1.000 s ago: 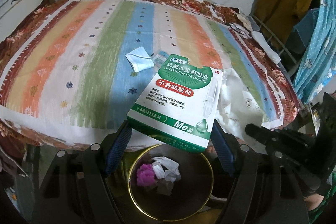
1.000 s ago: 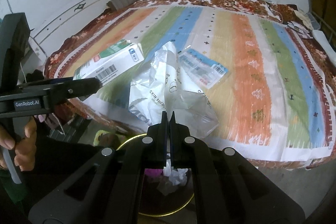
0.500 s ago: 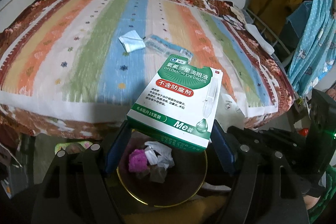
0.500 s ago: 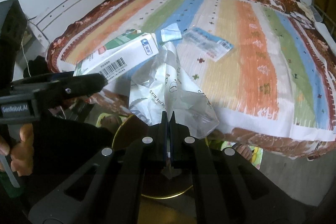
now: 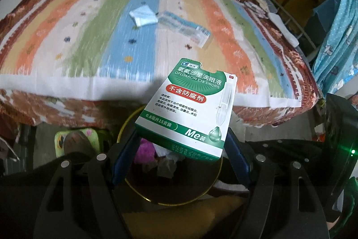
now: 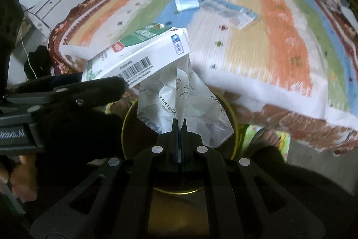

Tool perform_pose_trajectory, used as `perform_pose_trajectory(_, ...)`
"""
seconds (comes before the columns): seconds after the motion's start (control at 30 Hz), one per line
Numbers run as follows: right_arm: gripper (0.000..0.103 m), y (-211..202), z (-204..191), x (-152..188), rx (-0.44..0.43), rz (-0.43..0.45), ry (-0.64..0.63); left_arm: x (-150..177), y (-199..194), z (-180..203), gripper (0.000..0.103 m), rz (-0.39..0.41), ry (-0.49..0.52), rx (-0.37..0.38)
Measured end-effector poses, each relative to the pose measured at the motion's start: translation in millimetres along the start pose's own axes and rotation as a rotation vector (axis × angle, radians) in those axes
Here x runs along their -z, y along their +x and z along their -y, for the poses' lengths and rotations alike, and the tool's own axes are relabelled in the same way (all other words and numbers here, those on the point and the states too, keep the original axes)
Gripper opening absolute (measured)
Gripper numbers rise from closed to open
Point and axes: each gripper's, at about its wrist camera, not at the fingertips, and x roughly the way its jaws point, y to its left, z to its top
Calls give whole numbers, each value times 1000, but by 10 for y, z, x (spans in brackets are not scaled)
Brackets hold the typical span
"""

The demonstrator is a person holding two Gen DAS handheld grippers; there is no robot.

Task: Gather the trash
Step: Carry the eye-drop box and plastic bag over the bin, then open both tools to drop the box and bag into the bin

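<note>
Left gripper [image 5: 181, 149] pinches a box [image 5: 185, 109] over the bin [image 5: 172, 198] just below it; right gripper [image 6: 179, 124], pressed together, pinches a bag [image 6: 185, 100] above the same bin. Some trash already lies inside. Beyond, a packet [image 5: 143, 15] and wrapper [image 5: 185, 26] remain on the bed [image 5: 67, 37].

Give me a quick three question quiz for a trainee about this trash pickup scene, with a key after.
1. True or false: the left gripper holds the eye drops box above the bin.
2. What does the right gripper pinch? A) a crumpled plastic wrapper B) a spoon C) a sock
3. How many pieces of trash lie on the bed?

Key:
1. True.
2. A, the plastic wrapper.
3. Two: a folded blue packet and a flat clear packet.
</note>
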Motion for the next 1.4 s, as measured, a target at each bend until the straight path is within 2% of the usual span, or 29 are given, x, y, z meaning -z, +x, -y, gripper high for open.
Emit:
perform_pose_trajectory(0.07, 1, 57, 14, 17, -22, -25, 21, 27, 63, -21, 75, -28, -18, 3)
perform_pose_trajectory(0.5, 1, 379, 150, 56, -30, -128, 136, 117, 451, -269, 75, -187, -199, 6)
perform_pose_trajectory(0.67, 1, 591, 214, 95, -54, -179, 209, 119, 579, -355, 75, -225, -261, 7)
perform_pose_trajectory(0.93, 2, 783, 305, 106, -72, -216, 293, 140, 741, -428, 75, -275, -332, 18)
perform_pose_trajectory(1.07, 8, 794, 348, 101, -76, -219, 315, 132, 784, -474, 76, -286, -380, 53)
perform_pose_trajectory(1.17, 17, 791, 360, 102, -77, -218, 320, 115, 810, -490, 76, -289, -400, 65)
perform_pose_trajectory(1.4, 24, 760, 370, 105, -74, -207, 320, 91, 741, -489, 76, -262, -390, 62)
